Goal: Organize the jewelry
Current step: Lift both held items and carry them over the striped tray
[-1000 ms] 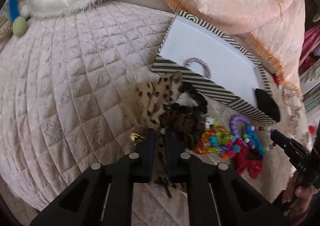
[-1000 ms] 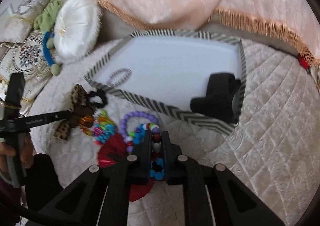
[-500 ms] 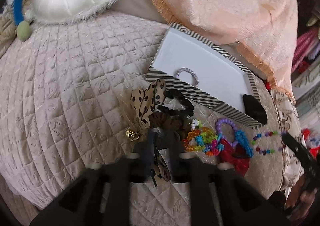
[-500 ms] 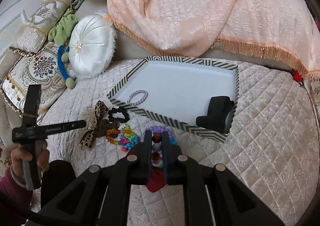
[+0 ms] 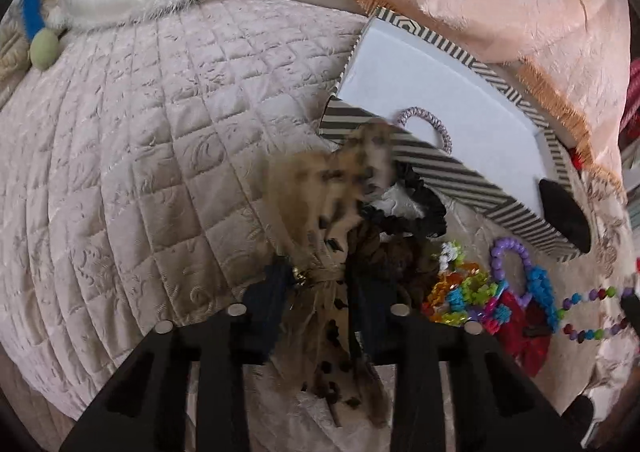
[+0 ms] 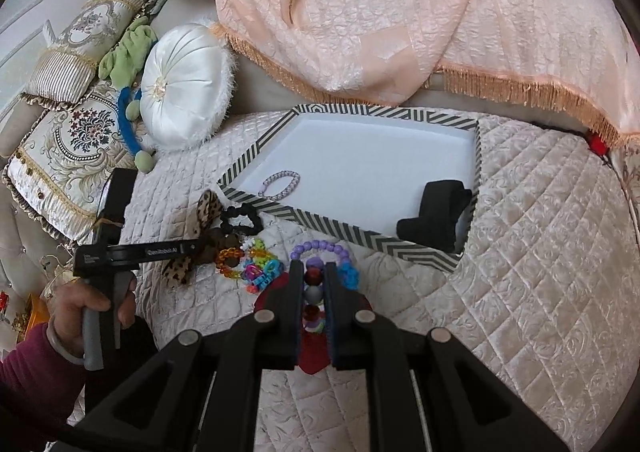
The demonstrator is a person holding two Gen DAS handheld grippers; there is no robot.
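My left gripper [image 5: 318, 276] has its jaws part open around the leopard-print bow [image 5: 340, 188], which is blurred; it also shows in the right wrist view [image 6: 206, 212]. My right gripper [image 6: 313, 272] is shut on a multicoloured bead string [image 6: 313, 294], whose strand shows in the left wrist view [image 5: 588, 312]. The striped tray [image 6: 340, 228] holds a lilac bracelet [image 6: 280, 184] and a black pouch [image 6: 436, 216]. On the quilt before the tray lie a black scrunchie [image 6: 240, 220], colourful bracelets [image 6: 256, 264], a purple bead bracelet [image 6: 320, 248] and a red bow [image 5: 520, 324].
A white round cushion [image 6: 184, 88] and a green and blue toy [image 6: 128, 64] lie left of the tray. A peach fringed throw [image 6: 400, 12] hangs behind it. Patterned pillows [image 6: 60, 132] sit at the far left. The quilt edge drops off at the left.
My left gripper's jaws have spread apart around the leopard bow, which is now blurred. My right gripper has lifted back from the pile with the bead string in it.
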